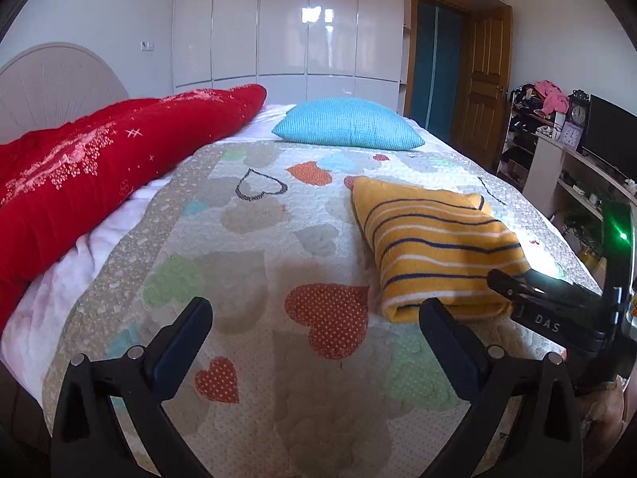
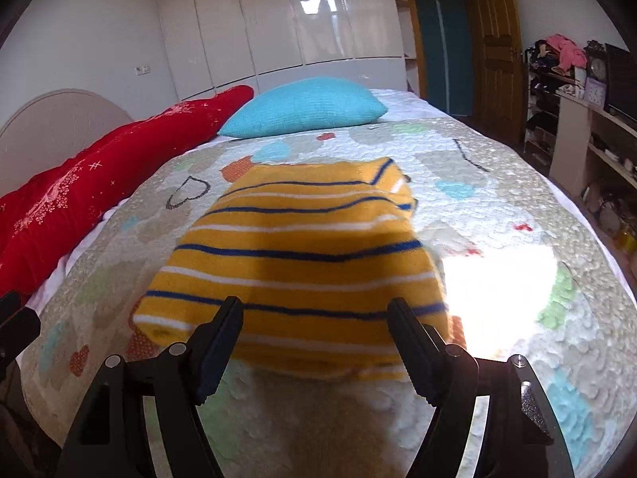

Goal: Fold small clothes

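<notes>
Currently the folded striped sweater [image 2: 294, 255] lies on the bed [image 1: 247, 239]; soft, light, floppy knit, best pinched at its near folded edge. Left claw [image 1: 314, 318] and right claw [image 2: 314, 318] both gape empty.

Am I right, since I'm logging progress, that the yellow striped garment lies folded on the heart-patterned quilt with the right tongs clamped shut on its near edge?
Not quite: the right tongs stand open, gripping nothing, as the right wrist view shows. The yellow striped garment does lie folded on the heart-patterned quilt.

Bright daylight, blown-out sun patch, fisheye-warped edges.
</notes>
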Tool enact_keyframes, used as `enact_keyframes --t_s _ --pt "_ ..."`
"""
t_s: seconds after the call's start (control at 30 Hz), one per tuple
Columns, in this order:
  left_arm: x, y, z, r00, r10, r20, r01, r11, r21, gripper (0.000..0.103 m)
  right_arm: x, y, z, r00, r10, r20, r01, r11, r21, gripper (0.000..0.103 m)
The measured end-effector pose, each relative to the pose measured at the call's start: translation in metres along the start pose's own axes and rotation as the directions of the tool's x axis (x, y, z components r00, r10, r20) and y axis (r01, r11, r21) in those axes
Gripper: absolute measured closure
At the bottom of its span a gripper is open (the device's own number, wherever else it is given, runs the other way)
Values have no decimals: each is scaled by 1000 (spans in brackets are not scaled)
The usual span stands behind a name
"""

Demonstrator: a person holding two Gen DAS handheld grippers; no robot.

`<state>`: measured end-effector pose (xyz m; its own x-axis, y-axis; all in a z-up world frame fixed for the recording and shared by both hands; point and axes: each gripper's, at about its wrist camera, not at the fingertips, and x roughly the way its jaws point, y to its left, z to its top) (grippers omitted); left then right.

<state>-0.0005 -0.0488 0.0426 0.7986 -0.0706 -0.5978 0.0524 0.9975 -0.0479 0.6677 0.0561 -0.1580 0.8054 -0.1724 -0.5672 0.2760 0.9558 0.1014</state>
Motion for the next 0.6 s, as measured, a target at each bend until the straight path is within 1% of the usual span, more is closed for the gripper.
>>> enact_keyframes --t_s 0.1,0.17,0.3,0.43,0.6 --pt "9 -5 -7 998 -18 -52 17 1000 -20 0 -14 -21 -13 999 -33 -1 33 998 55 22" --pt "17 -8 -11 996 -11 -88 9 1000 -26 0 -17 -32 -19 999 -52 -11 52 995 86 21" --pt "32 -12 -20 986 -10 -167 5 999 -34 0 -15 -40 -22 997 -71 -38 75 992 99 21" --pt "36 -15 -24 981 4 -194 -9 1000 -27 0 -15 -34 -25 997 -74 -37 76 994 83 21" --pt "37 -19 -26 978 12 -206 -15 1000 -10 0 -13 -15 -29 994 -100 -34 100 995 2 19"
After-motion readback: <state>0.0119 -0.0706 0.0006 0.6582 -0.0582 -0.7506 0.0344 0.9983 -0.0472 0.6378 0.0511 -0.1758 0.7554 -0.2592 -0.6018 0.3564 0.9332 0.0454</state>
